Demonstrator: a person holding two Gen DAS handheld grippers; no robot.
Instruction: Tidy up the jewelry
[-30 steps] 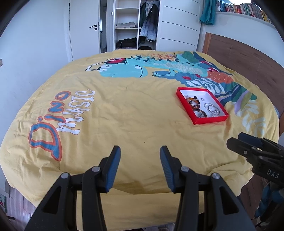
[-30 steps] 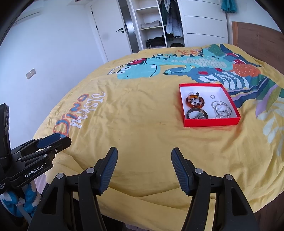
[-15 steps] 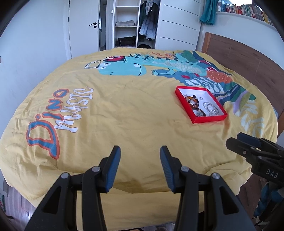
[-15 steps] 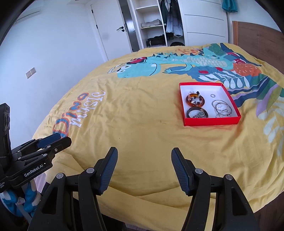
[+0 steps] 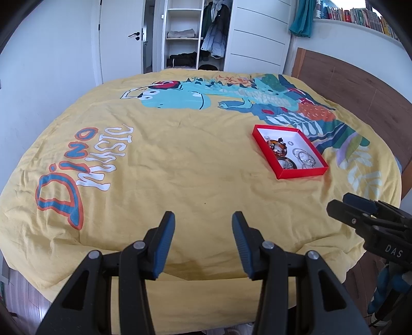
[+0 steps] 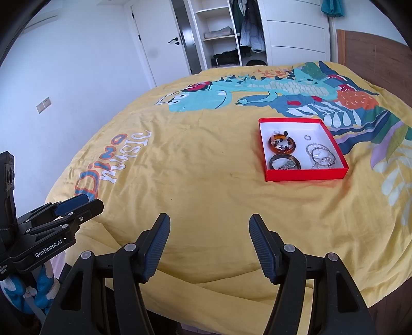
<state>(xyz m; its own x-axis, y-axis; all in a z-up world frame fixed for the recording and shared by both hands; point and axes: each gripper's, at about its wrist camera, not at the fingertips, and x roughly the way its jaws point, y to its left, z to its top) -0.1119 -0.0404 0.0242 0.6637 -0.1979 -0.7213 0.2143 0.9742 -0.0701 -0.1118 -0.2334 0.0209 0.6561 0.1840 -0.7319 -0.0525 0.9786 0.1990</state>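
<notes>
A red tray with a white floor lies on the yellow bedspread, right of centre. In it lie an amber bangle, a dark bangle, silver bracelets and a small ring. My left gripper is open and empty, above the near edge of the bed, well short of the tray. My right gripper is open and empty, also near the bed's front edge. Each gripper shows at the side of the other's view: the right one, the left one.
The yellow dinosaur bedspread covers the whole bed. A wooden headboard stands at the right. An open wardrobe and a white door are beyond the far end. A bookshelf runs along the upper right wall.
Both grippers have drawn back a little from the bed, so the tray looks slightly farther. Both stay open and empty.
</notes>
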